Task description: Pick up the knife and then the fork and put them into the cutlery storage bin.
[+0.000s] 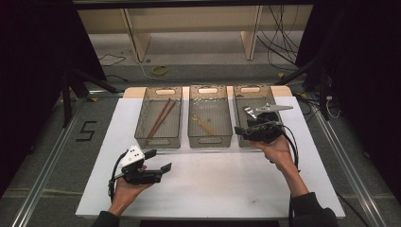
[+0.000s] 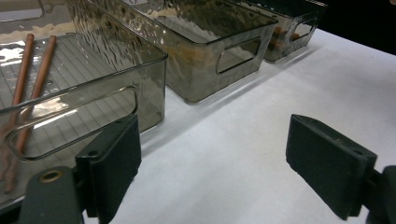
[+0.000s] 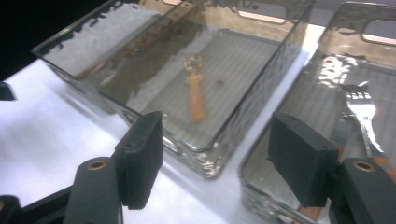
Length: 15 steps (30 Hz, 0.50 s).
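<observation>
Silver fork (image 3: 362,112) is lying in the bin (image 1: 241,124) at right of the frame; my right claw (image 1: 255,128) is hanging apart above it, my left claw (image 1: 158,161) is gaping over the table (image 1: 213,179).

Smoky clear bins (image 1: 158,142), brown chopsticks (image 1: 161,118), silver fork (image 3: 362,109), white tabletop (image 1: 213,189).

Three bins stand abreast at the worktop's (image 1: 208,189) twelve o'clock edge: chopsticks (image 1: 161,118) in the nine o'clock bin (image 1: 142,113), spoon (image 1: 203,124) in the middle bin (image 1: 191,118), fork (image 1: 249,112) in the three o'clock bin (image 1: 237,101).
</observation>
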Each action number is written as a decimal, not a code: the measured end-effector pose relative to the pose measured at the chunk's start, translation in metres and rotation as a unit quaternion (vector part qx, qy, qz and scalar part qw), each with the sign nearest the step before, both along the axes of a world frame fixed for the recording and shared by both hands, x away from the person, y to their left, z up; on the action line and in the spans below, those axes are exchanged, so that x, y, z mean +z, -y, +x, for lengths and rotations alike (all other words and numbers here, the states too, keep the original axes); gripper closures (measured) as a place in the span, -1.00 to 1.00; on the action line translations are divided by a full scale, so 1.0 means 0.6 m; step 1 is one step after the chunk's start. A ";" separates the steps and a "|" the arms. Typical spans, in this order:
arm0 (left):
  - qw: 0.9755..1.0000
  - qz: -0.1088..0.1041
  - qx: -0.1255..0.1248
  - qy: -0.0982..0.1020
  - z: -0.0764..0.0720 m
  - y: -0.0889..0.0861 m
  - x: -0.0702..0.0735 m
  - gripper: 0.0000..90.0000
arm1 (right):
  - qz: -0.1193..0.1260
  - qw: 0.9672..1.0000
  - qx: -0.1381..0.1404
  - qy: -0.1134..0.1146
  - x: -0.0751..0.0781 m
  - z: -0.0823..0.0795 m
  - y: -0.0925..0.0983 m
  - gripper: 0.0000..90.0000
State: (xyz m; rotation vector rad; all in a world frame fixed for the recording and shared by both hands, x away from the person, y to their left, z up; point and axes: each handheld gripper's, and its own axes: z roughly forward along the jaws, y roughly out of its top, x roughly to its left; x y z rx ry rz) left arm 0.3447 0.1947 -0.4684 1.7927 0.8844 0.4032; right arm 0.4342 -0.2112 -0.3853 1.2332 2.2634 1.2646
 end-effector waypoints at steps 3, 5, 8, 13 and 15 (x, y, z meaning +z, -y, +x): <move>1.000 -0.002 0.002 0.001 0.001 -0.001 0.000 -0.61 | 0.009 1.000 0.008 0.002 0.000 -0.006 -0.003 -0.21; 1.000 -0.002 0.002 0.000 0.001 -0.003 0.000 -0.61 | 0.005 1.000 0.010 0.005 -0.001 -0.011 -0.006 -0.22; 1.000 -0.002 0.001 0.001 0.001 -0.002 0.001 -0.61 | 0.015 1.000 0.012 0.007 -0.001 -0.017 -0.008 -0.22; 1.000 0.001 -0.003 0.002 -0.001 0.000 0.000 -0.61 | 0.019 0.999 0.021 0.019 0.000 -0.031 -0.015 -0.25; 1.000 -0.002 -0.002 0.002 -0.002 -0.002 0.000 -0.61 | 0.025 0.999 0.023 0.027 0.001 -0.038 -0.016 -0.26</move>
